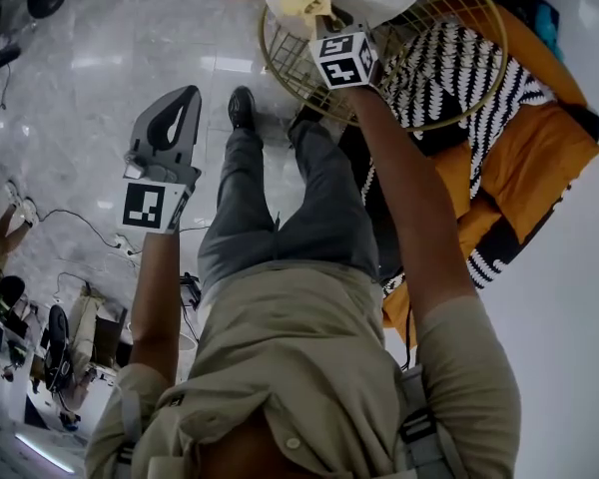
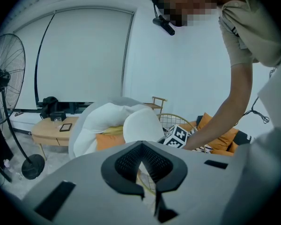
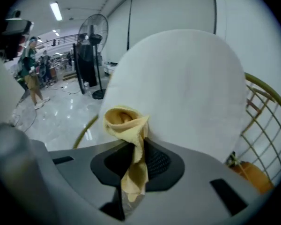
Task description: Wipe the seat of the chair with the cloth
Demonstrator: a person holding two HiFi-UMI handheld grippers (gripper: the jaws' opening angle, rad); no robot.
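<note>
Between right gripper [image 3: 130,165] jaws: yellow cloth [image 3: 126,125], bunched end against white cushion [image 3: 187,88].

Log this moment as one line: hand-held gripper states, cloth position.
left hand-held gripper: shut, empty | right hand-held gripper: shut on yellow cloth | cloth: at white chair cushion

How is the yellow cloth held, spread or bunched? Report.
Bunched: the cloth is pinched in the right gripper's jaws and rolled into a wad, not spread.

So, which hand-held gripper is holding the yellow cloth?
The right hand-held gripper: its jaws are shut on the cloth. The left hand-held gripper is shut on nothing.
</note>
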